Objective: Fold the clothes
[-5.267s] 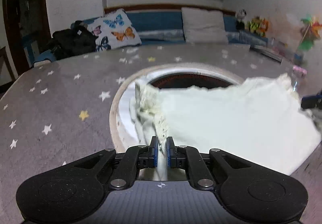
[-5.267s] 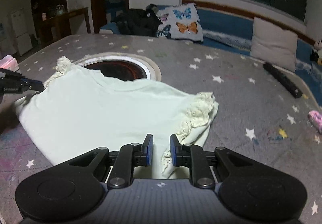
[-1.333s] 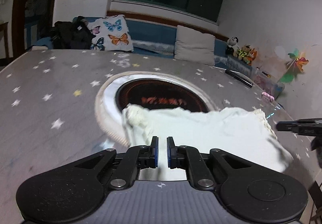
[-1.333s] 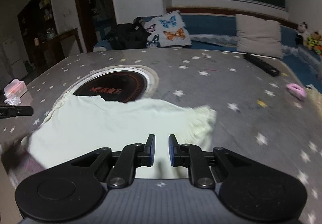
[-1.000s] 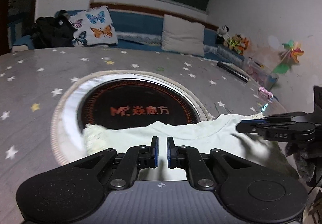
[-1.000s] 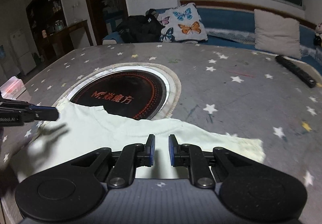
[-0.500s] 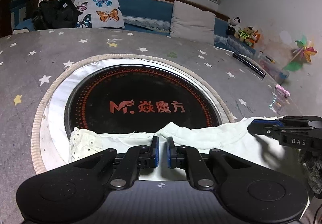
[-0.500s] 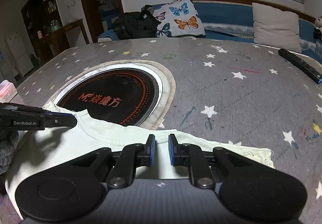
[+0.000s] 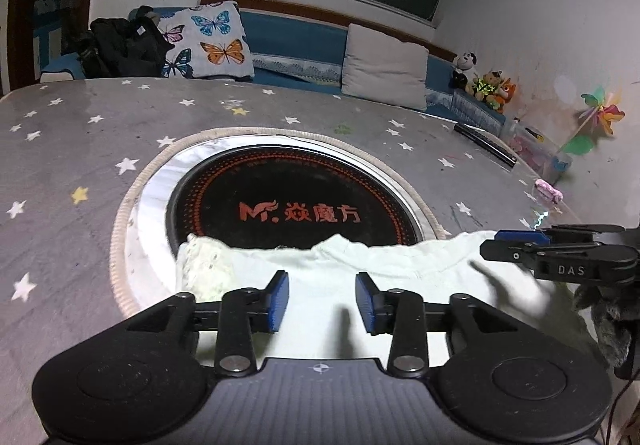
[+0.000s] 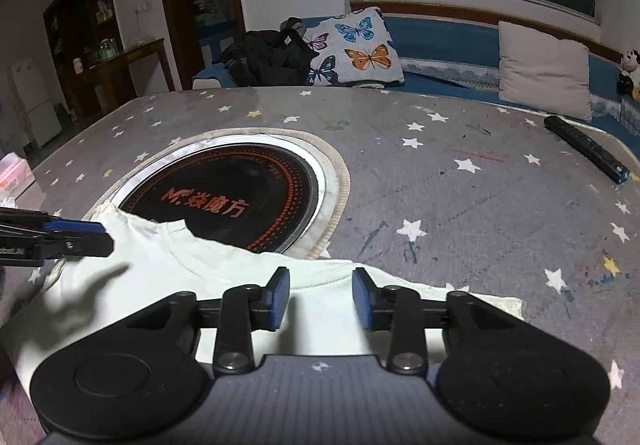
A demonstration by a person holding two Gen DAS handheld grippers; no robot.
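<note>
A pale green T-shirt (image 9: 400,265) with lacy sleeves lies flat on the star-patterned table, its collar edge over the rim of the round black cooktop (image 9: 288,197). My left gripper (image 9: 322,295) hovers over the shirt's left shoulder, its jaws opening, with only flat cloth under the gap and nothing pinched. In the right wrist view the same shirt (image 10: 208,269) spreads to the left, and my right gripper (image 10: 320,297) is over its right shoulder, jaws opening too, cloth below but not pressed. Each gripper shows at the other view's edge.
The round cooktop (image 10: 228,197) with orange lettering is set into the grey table (image 10: 460,205). A black remote (image 10: 586,149) lies far right, a pink object (image 9: 548,195) near the right edge. Cushions and a black bag sit on the bench behind.
Both grippers carried the shirt down and laid it flat at the cooktop's near edge. In the last half second both jaws parted from nearly shut and let go of the cloth.
</note>
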